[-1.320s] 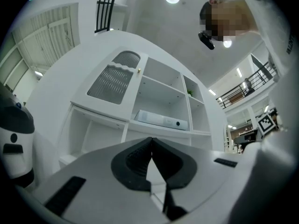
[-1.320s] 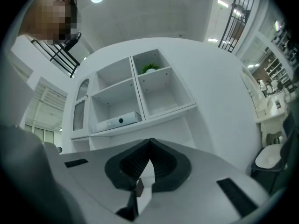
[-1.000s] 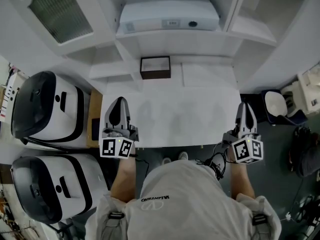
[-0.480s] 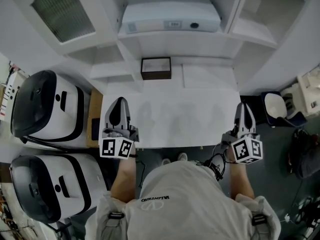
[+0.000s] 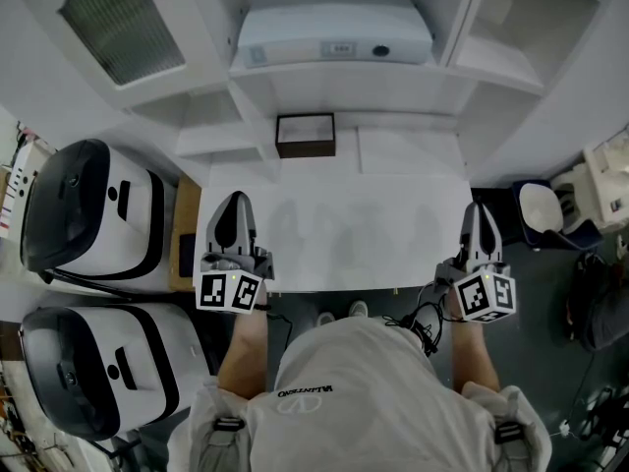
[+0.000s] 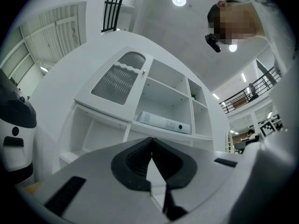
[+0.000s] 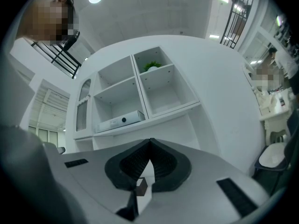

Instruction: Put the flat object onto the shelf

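The flat object, a dark-framed white panel [image 5: 306,134], sits at the back of the white table [image 5: 393,239], just under the shelf unit [image 5: 393,82]. In the right gripper view a bit of the panel [image 7: 141,186] shows low between the jaws. My left gripper [image 5: 234,199] rests at the table's near left edge, jaws shut and empty [image 6: 151,139]. My right gripper [image 5: 478,207] is at the near right edge, also shut with nothing in it [image 7: 150,140]. Both point at the shelves, well short of the panel.
A white flat box [image 5: 334,35] lies on a middle shelf. Two large white and black appliances [image 5: 93,214] [image 5: 98,372] stand left of the table. A ribbed-glass cabinet door [image 5: 118,23] is upper left. A stool [image 5: 543,205] and bags are on the right.
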### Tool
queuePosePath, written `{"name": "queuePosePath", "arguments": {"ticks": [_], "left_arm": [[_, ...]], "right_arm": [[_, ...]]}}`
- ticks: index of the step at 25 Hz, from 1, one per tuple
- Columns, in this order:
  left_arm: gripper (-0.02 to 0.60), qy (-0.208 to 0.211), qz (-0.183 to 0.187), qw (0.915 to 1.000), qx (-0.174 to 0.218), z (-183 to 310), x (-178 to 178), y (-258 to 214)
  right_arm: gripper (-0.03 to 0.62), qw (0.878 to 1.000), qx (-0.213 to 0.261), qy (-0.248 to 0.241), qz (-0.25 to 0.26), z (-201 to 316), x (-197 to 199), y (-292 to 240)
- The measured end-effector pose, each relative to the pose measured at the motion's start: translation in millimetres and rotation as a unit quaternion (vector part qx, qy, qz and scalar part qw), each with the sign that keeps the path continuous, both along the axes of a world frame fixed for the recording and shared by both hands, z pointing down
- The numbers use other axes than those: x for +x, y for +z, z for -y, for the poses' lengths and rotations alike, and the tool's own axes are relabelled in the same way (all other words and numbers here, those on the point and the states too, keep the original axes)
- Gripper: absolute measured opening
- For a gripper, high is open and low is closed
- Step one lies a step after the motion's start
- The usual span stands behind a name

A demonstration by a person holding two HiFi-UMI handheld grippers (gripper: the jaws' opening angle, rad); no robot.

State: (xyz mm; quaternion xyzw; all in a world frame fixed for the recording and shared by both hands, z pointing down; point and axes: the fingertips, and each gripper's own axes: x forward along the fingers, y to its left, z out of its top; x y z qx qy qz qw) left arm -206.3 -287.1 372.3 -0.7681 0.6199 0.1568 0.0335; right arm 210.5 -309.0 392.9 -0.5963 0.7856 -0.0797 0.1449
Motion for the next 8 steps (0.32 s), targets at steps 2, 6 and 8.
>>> {"name": "queuePosePath", "arguments": {"ticks": [2,6,8], "left_arm": [[0.005,0.0,0.0,1.0,-0.001,0.5,0.0,0.4],[0.005,-0.001,0.0,1.0,0.0,1.5,-0.6,-0.7],[0.005,-0.001,0.002,1.0,0.001,2.2,-0.7,-1.1]], "right_arm": [[0.009,1.0,0.0,0.0,-0.001,0.5,-0.5,0.0],[0.009,1.0,0.005,-0.003,0.001,2.1,-1.6,-0.8],[0.009,1.0,0.006,-0.004,0.001,2.8,-2.1,-0.8]]}}
